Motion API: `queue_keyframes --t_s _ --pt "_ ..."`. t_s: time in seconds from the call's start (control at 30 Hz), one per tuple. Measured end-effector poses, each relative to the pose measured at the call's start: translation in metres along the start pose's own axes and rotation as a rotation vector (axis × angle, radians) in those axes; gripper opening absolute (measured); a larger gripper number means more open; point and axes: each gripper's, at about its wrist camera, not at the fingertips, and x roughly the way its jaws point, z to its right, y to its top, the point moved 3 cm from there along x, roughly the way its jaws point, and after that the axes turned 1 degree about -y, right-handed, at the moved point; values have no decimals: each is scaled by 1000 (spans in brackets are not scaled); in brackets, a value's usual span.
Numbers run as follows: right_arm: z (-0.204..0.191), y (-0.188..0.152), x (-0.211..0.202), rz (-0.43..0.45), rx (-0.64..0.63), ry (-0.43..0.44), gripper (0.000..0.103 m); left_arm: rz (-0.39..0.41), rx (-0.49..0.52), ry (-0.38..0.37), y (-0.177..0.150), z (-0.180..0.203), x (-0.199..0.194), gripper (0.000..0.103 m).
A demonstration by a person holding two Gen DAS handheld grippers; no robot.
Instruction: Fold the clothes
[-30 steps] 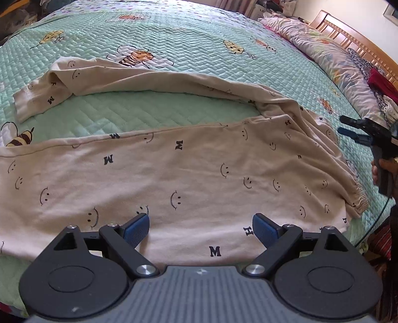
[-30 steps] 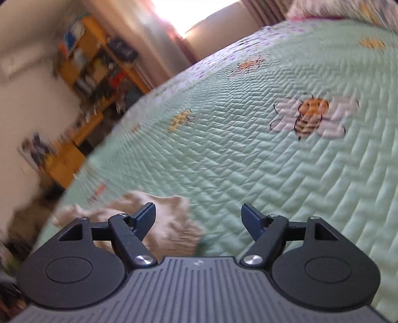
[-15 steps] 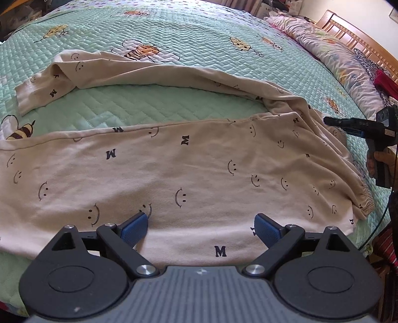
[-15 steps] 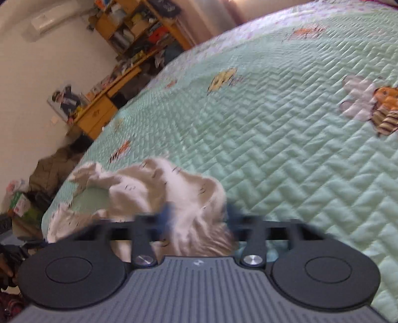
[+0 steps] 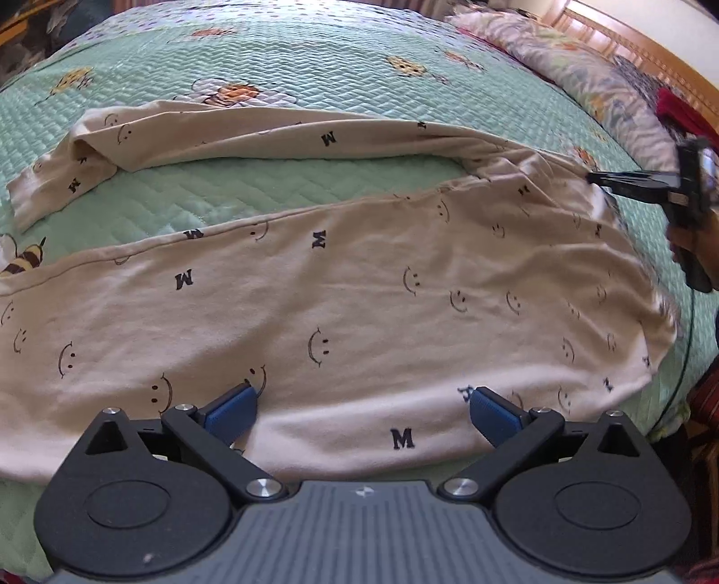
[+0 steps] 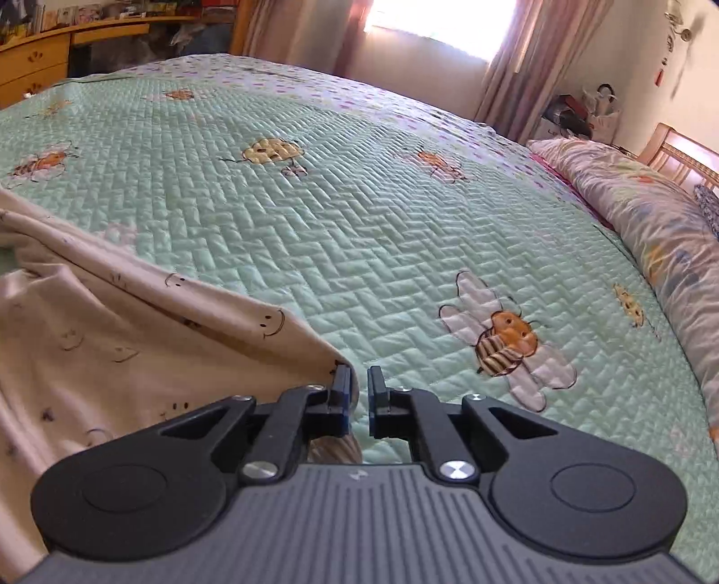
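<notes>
Now my right gripper [image 6: 357, 400] pinches the waist corner of the pants [image 5: 359, 305] spread on the bed [image 6: 359, 202]; left gripper [image 5: 361, 406] hangs wide open (idle). Next, I'd carry that corner across.

Cream smiley-print cotton trousers [image 5: 359, 287] cut off at left edge, motion-blurred black right gripper [image 5: 597, 179] — grip on waistband unclear — far wooden shelves' [image 6: 67, 27] contents indistinct.

Cream pants [image 5: 359, 287] printed with black smiley faces and letter Ms. Mint-green quilted bedspread [image 6: 359, 215] under the pants, stitched in herringbone, dotted with orange-striped bees. Black claws, left [image 5: 361, 404] and right [image 6: 357, 400], tipped with blue pads [image 5: 231, 406].
</notes>
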Motion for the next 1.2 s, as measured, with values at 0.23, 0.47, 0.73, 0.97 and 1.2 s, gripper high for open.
queue_keyframes --t_s 0.23,0.47,0.73,0.97,1.2 --pt "16 -12 -1 -19 173 56 19 41 -85 -85 -3 -16 -9 102" --pt "54 -39 -47 19 623 105 39 123 -172 -153 -8 -40 -22 100" --pt "-52 -20 -144 233 502 145 67 214 -286 -120 -11 -78 -46 100" --pt "-190 -8 -154 154 440 610 70 203 -305 -23 -5 -94 -58 101" --pt "-213 -40 -131 -20 715 753 70 160 -289 14 -9 -102 -43 102"
